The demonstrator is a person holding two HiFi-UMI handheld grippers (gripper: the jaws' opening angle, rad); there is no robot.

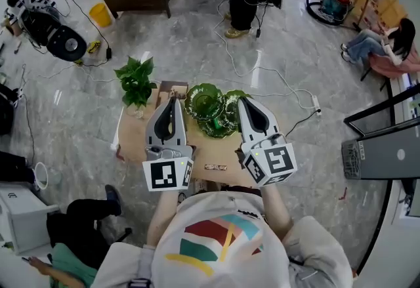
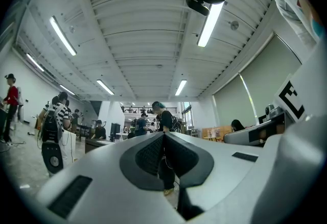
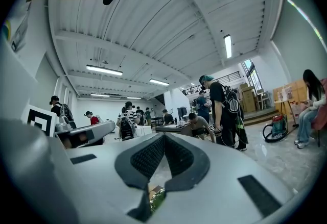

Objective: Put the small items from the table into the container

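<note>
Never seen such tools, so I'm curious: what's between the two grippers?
In the head view, green glass dishes on the table show between the left gripper and the right gripper; a small item lies nearer the person.

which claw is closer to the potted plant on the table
Left. The left claw sits just beside the potted plant; the right claw is across the green dishes from it.
</note>
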